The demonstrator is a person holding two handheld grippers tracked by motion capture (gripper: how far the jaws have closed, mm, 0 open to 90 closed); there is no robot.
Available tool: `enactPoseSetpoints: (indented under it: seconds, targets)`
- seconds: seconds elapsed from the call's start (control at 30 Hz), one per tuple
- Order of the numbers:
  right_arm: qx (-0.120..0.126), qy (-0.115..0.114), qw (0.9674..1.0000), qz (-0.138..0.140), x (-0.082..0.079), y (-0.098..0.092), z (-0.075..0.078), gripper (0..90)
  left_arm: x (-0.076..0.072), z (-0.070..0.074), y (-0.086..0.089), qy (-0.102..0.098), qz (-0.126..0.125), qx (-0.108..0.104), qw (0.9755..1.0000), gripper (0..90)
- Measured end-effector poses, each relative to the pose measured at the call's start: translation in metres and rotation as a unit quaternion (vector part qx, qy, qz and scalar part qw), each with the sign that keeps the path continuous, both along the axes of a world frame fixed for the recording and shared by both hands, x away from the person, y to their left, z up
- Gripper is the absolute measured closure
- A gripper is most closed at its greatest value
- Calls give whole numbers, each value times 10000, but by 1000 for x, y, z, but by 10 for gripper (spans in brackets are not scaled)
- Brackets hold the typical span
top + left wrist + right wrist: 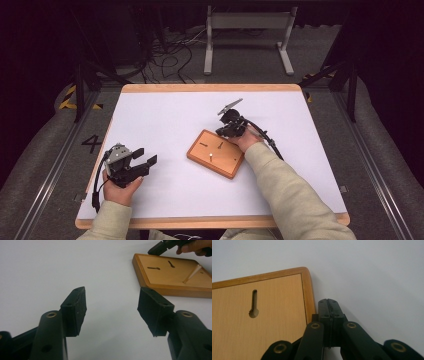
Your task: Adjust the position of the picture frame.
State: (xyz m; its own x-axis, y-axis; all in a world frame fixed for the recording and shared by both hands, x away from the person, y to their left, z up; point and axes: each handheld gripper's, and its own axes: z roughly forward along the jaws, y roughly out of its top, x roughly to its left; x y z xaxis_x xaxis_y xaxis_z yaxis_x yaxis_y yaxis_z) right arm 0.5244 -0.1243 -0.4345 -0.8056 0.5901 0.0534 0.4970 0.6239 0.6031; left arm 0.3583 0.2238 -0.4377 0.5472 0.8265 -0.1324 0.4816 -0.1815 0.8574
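Currently: white table (165,110) w/ wooden edge; one wooden board (216,153) lies flat near centre, turned at an angle. Board has raised darker rim, three keyhole slots (254,304) cut in its face, and a small peg (211,156) standing upright near the middle.

Right gripper (226,131): at the board's far-right corner, held in the person's right hand (248,139). Jaws pressed tight together, nothing btwn them. In the right gripper view the tips (328,307) sit just beside the board's rounded corner, on the table side; contact w/ the rim cannot be told.

Left gripper (144,159): near-left part of table, well apart from board, held in left hand (121,189). Jaws spread wide, empty; left gripper view shows bare table btwn the pads (76,308), board beyond at upper right.

Both sleeves (290,195) light beige.
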Motion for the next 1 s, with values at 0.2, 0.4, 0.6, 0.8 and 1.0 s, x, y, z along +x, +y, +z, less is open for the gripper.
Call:
enactPoseSetpoints:
  seconds: [0.2, 0.4, 0.6, 0.8, 1.0]
  targets:
    - [-4, -71, 9986, 528, -12, 20, 5, 900, 1, -2, -3, 166, -345, 69, 9992, 682]
    - [-50, -644, 9979, 107, -26, -2, 34, 900, 8, -4, -11, 246, -601, 274, 9975, 899]
    - [271, -729, 9967, -217, -47, -43, 44, 900, 17, -9, -29, 559, -845, 484, 9937, 900]
    - [473, -831, 9946, -397, -74, -76, 45, 900, 28, -14, -48, 873, -899, 749, 9893, 900]
    - [593, -830, 9929, -619, -105, -102, 42, 900, 39, -17, -62, 1068, -1016, 877, 9852, 900]
